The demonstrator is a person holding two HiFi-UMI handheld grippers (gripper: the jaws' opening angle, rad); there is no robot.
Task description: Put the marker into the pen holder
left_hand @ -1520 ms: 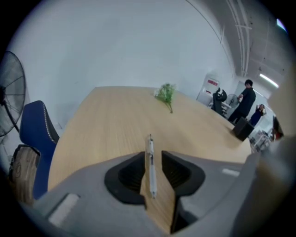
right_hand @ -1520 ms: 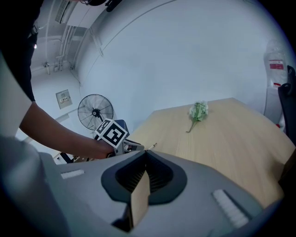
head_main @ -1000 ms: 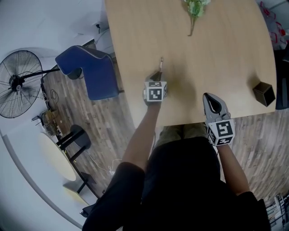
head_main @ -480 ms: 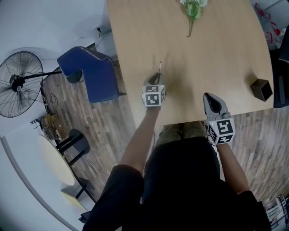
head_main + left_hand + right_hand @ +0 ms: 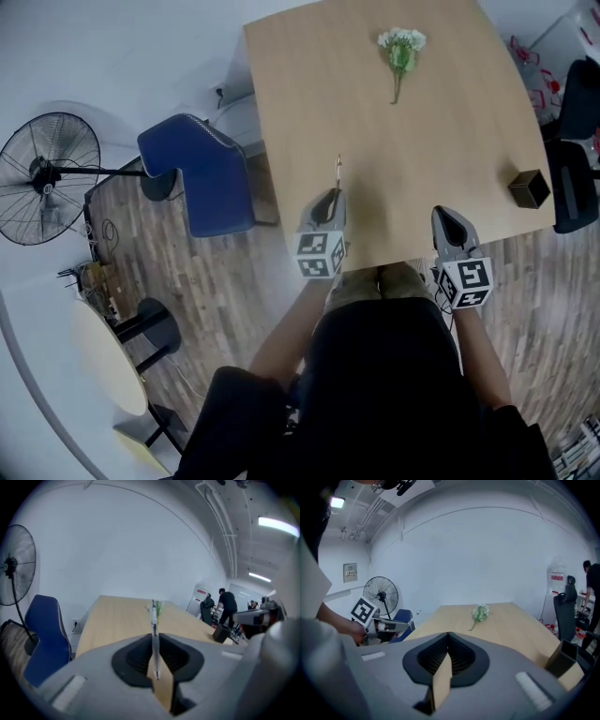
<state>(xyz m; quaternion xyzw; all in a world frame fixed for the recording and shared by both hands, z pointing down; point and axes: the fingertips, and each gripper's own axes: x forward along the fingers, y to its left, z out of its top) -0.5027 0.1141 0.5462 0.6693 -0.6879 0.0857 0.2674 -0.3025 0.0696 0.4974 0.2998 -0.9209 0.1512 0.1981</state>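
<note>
— Over the near edge of the desk (image 5: 441, 131), what is the status of the left tongs (image 5: 330, 195)?
— Clamped on the marker (image 5: 337, 169), which projects forward, clear of the surface.
— And the right tongs (image 5: 447, 216)?
— Fully closed, nothing between them. At the desk's right edge stands the pen holder (image 5: 529, 188), well apart from the marker.

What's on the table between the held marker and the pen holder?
Nothing: head view shows bare tabletop from the marker to the pen holder.

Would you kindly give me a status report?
Left hand-held gripper shut on marker. Right hand-held gripper shut, empty. Pen holder at table's right edge; flower clear of path.
</note>
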